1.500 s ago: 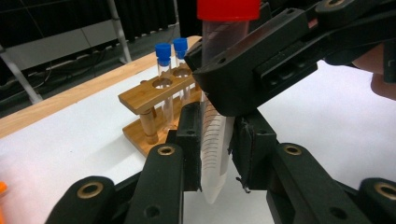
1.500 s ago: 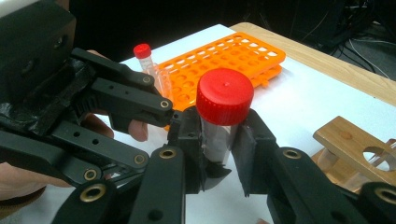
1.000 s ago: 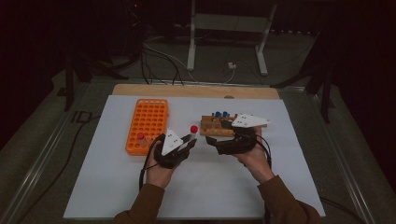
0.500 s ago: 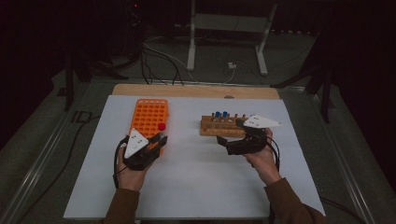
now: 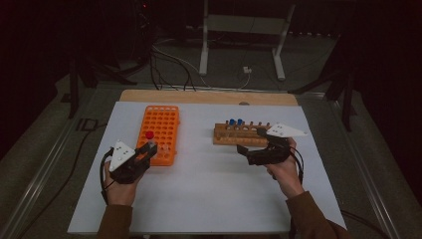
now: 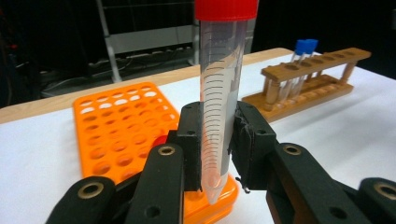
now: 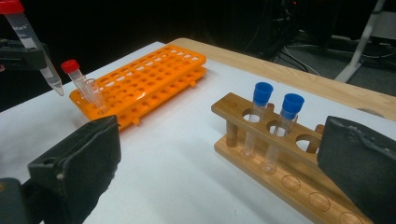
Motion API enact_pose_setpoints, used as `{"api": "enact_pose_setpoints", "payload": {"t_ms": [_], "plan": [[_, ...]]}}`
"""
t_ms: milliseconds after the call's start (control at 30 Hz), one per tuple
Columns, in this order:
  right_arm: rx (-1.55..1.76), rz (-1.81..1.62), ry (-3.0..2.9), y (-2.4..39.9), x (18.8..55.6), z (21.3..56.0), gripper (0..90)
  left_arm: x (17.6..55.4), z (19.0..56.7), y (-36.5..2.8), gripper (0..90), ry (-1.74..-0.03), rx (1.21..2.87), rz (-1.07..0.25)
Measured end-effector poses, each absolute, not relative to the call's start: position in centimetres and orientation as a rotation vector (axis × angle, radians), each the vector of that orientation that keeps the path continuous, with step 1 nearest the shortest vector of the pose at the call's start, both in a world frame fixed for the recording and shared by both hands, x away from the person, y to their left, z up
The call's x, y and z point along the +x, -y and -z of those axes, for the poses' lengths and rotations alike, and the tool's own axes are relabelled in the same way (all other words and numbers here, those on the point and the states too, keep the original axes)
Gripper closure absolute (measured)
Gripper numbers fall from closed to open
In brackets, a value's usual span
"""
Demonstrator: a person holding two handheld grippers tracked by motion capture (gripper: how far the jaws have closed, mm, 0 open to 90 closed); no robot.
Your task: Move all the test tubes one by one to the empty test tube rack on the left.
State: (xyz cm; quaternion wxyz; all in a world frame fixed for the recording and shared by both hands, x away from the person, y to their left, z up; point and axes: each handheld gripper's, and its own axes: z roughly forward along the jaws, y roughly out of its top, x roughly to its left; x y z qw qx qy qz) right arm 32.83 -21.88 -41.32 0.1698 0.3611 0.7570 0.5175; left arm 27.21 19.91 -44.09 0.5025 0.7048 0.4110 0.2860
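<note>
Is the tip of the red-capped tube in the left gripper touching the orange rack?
Cannot tell. In the left gripper view the red-capped tube, clamped in the left gripper, has its tip overlapping the orange rack edge; no gap or contact shows plainly.

Tube (image 6: 218, 93): clear glossy plastic, red cap. Orange rack (image 5: 161, 133): smooth moulded plastic. Wooden rack (image 7: 285, 161): varnished wood. Jaws: matt black plastic, rough pads. Table (image 5: 209, 189): matt white sheet.

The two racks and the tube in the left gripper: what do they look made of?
Orange rack: likely moulded plastic, uniform colour, smooth gridded holes. Wooden rack: looks like wood, tan with visible grain, slightly glossy. Red-capped tube: clear, probably plastic, printed graduation marks, conical tip; glass cannot be ruled out.
</note>
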Motion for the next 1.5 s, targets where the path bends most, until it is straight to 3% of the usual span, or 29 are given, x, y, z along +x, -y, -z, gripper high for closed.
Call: {"api": "enact_pose_setpoints", "payload": {"t_ms": [933, 1500], "plan": [[1.031, -1.494, -2.159, 21.7, 32.8, 41.8, 0.1, 29.9, 46.9, -22.2, 74.4, -1.136, 1.694, -0.759], [1.026, -1.49, -2.169, 21.6, 32.8, 42.0, 0.1, 30.2, 49.5, -22.0, 74.4, -1.164, 1.875, -0.706]]}}
